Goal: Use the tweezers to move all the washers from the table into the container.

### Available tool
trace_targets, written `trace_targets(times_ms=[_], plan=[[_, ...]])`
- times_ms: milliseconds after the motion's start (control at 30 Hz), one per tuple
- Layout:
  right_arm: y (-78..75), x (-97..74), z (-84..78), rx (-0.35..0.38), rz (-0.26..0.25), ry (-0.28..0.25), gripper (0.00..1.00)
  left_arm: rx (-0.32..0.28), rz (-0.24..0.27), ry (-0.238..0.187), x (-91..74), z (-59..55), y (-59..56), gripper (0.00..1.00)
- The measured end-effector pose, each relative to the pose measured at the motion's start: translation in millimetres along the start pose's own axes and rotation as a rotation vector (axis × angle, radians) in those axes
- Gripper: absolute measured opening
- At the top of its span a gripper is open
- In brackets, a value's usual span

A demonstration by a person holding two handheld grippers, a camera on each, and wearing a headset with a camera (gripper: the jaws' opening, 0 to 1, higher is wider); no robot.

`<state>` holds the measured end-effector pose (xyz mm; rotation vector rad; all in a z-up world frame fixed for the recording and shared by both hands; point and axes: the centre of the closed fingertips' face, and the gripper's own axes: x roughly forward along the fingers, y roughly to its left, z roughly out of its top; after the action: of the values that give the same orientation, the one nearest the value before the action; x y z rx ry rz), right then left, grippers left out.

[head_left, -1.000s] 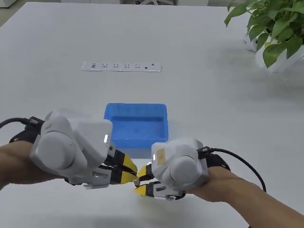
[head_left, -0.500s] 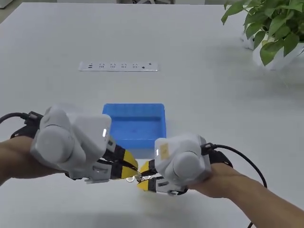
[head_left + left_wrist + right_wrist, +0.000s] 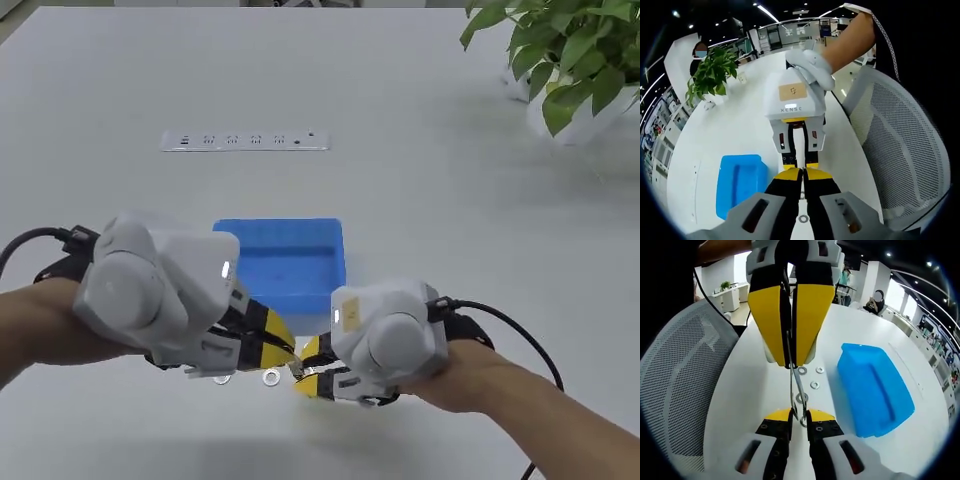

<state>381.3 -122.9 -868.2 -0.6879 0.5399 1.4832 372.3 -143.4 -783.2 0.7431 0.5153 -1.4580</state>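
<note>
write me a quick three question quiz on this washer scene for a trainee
1. True or false: washers lie on the table beside the container.
2. What is clamped in the left hand-held gripper? A) tweezers B) a screw C) a cable
3. Fill in: the container's colour is ____.

Key: 1 true; 2 A; 3 blue.
</note>
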Motion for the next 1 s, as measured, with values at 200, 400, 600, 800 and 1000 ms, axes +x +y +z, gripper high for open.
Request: trace_targets(times_ms=[200, 400, 600, 800, 1000], plan=[[-0.8, 1.0, -1.9, 0.009, 0.000, 0.000, 0.14, 0.003, -0.011, 0.006, 3.8, -1.4, 3.1, 0.06], [-2.5, 0.7, -3.0, 0.018, -0.001, -0.003, 0.14, -0.007, -0.019, -0.003, 6.7, -0.4, 7.5, 0.06], [-4.3, -0.5, -4.3, 0.031, -0.009, -0.001, 0.15, -0.023, -0.040, -0.013, 8.8, 0.7, 15.8, 0.06], [-6.6, -2.4, -2.3, 0.043, -0.020, -0.015, 0.16, -0.028, -0.083, -0.006, 11.2, 2.9, 17.9, 0.06], [-6.9, -3.1, -3.7, 0.045, -0.024, -0.014, 0.13, -0.025, -0.098, -0.007, 13.2, 5.2, 15.2, 0.05]])
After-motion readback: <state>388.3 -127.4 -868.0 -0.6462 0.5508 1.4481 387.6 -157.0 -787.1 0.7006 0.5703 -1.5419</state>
